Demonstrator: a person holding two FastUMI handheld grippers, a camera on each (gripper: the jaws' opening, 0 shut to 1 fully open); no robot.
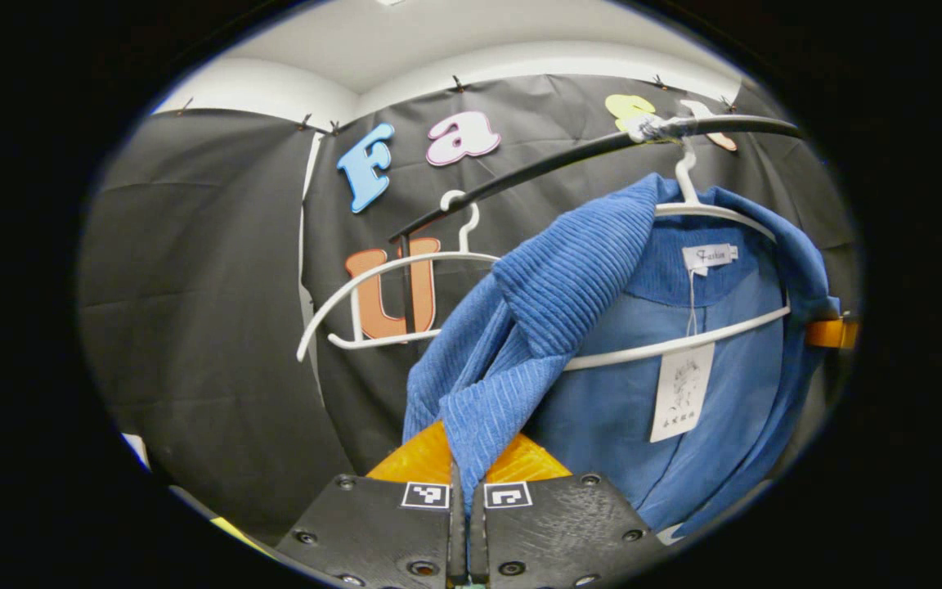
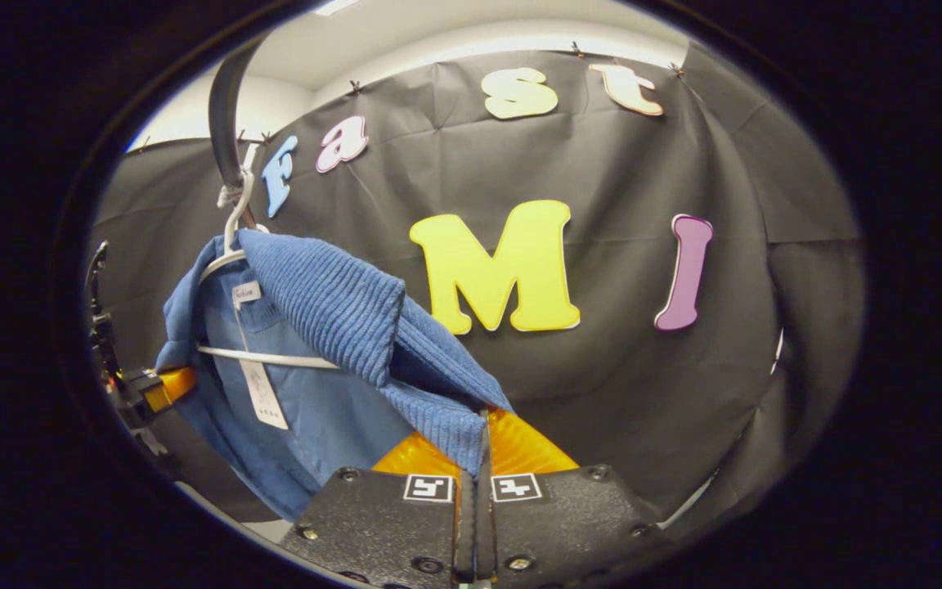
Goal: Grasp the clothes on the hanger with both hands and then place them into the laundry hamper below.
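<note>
in the left gripper view the left gripper (image 1: 467,483) has its jaws pressed together on a fold of the blue sweater (image 1: 520,327), the ribbed knit pinched into the narrow slit between them. the sweater is a thick, corded knit on the outside and smoother and flatter on the inside panel, where a small cloth neck label and a long white paper tag (image 1: 682,391) hang. it drapes over a thin white wire-shaped hanger (image 1: 675,343) whose hook sits on a dark curved rail (image 1: 569,155); one shoulder has slid off and folds down toward the jaws. a second white hanger (image 1: 373,303), bare, hangs on the same rail to the side. at the far edge of the sweater a bit of the other gripper shows.

in the right gripper view the right gripper (image 2: 483,478) likewise has its jaws clamped on the sweater's (image 2: 332,319) ribbed edge, the fabric stretched in a slanting ridge up to the hanger (image 2: 266,357). the rail (image 2: 224,114) arcs overhead as a glossy dark tube. black cloth with soft creases forms the wall (image 2: 643,384) behind.
</note>
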